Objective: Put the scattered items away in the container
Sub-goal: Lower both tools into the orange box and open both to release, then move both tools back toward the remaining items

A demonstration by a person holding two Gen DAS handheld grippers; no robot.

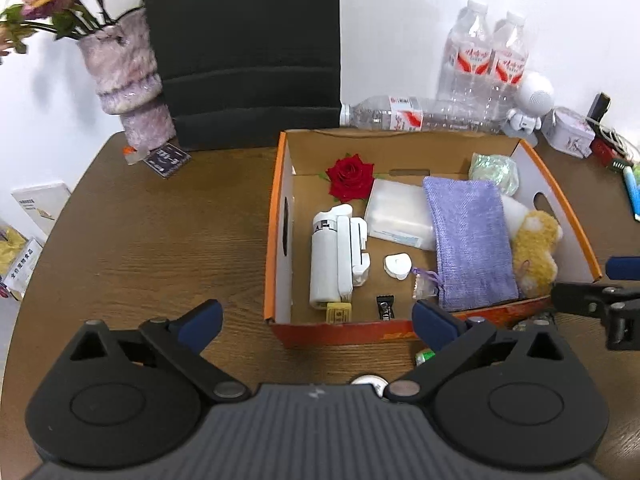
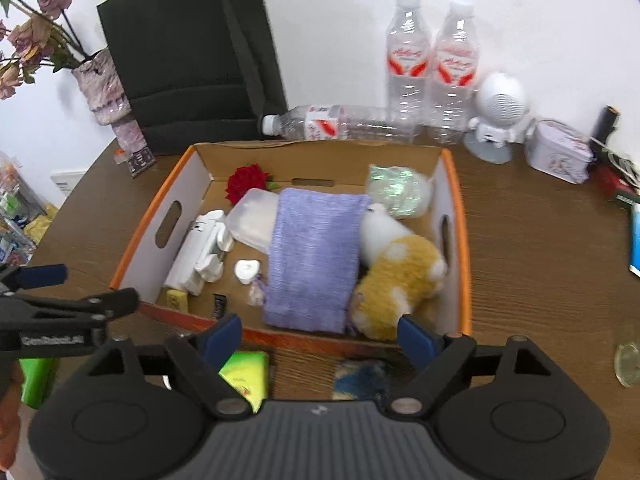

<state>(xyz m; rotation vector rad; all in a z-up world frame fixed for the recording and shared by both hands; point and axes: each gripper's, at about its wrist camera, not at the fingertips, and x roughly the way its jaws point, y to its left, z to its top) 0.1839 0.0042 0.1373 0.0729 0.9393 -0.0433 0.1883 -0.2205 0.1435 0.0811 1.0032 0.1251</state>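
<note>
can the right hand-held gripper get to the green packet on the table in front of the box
Probably yes. The green packet lies on bare table just below the open right hand-held gripper, outside the box, with nothing covering it.

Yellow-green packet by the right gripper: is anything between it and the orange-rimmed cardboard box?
Only the box's own low front wall. The yellow-green packet lies on the brown wooden table just outside it, under the open right gripper. Going in means lifting over that wall; the purple knitted pouch lies just inside.
</note>
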